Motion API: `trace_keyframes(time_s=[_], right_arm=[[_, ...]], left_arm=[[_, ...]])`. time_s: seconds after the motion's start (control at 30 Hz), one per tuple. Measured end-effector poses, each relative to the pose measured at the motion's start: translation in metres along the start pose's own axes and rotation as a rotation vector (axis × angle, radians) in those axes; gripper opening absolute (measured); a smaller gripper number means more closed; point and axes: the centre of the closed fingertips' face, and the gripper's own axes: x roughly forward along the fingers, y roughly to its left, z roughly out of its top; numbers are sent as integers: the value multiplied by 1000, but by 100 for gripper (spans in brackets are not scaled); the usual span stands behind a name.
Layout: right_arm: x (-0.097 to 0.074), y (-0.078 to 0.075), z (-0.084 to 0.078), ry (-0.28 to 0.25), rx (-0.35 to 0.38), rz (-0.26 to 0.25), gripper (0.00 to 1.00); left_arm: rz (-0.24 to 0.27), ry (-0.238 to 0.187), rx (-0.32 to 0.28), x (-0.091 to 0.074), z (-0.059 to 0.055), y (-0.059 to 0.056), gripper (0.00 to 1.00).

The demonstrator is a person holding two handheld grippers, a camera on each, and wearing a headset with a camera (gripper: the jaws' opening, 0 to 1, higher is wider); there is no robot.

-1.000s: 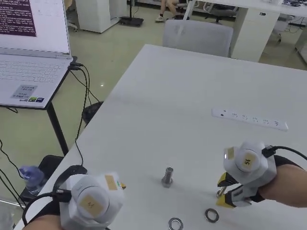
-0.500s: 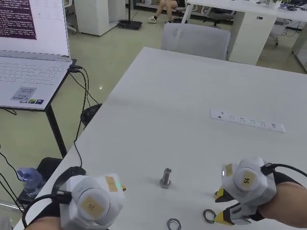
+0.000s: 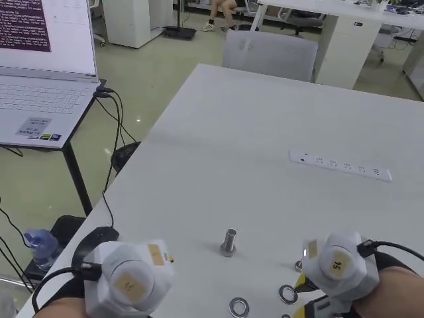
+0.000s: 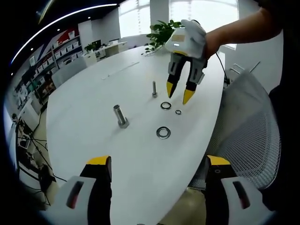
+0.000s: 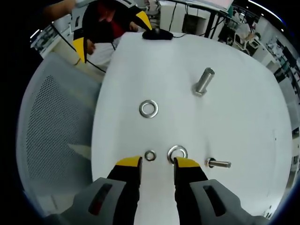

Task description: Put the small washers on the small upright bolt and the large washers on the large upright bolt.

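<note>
The large upright bolt (image 3: 228, 242) (image 4: 120, 116) (image 5: 204, 80) stands mid-table, and the small bolt (image 4: 154, 89) (image 5: 218, 163) stands to its right. One large washer (image 3: 239, 307) (image 4: 163, 132) (image 5: 148, 108) lies flat near the front edge. A second large washer (image 3: 287, 294) (image 4: 165, 105) (image 5: 177, 152) and a small washer (image 4: 178, 112) (image 5: 150, 155) lie just ahead of my right gripper's tips. My right gripper (image 3: 308, 295) (image 4: 180, 92) (image 5: 158, 163) hovers over them, open, with nothing held. At the table's near left corner my left gripper (image 3: 126, 281) (image 4: 158, 161) (image 5: 112, 33) is held wide open, with nothing in it.
A white power strip (image 3: 339, 165) lies farther back on the white table (image 3: 252, 132). An open laptop (image 3: 40, 66) sits on a stand to the left, with cables below it. A grey chair (image 3: 271, 53) stands at the far end and a mesh chair (image 4: 248, 126) at the near edge.
My right gripper has moved back toward the table's near edge, from beside the small bolt to above the washers. The left gripper has stayed put.
</note>
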Motion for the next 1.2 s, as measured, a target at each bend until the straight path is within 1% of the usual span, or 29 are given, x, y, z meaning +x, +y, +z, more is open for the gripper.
trace_keyframes(time_s=[0.1,0.3,0.47,0.5,0.6,0.7,0.97,1.2], right_arm=[[5,5,-4,4,7,12,28],[14,10,-12,8,10,14,28],[20,13,-14,6,6,19,27],[21,14,-15,14,-4,17,27],[23,14,-14,15,-15,13,27],[25,14,-14,14,-24,14,27],[30,13,-13,27,-37,10,25],[31,12,-13,23,-42,12,24]], left_arm=[[1,-5,-1,1,2,0,81],[0,-7,-4,1,2,0,81],[-5,0,-6,0,-1,-2,80],[-5,0,-7,-1,-2,-2,80],[-4,-4,-11,-2,-1,-2,80],[-7,1,-9,-3,-2,-2,79],[-3,-6,-12,-2,0,2,79],[-1,-10,-13,-1,-1,3,81]])
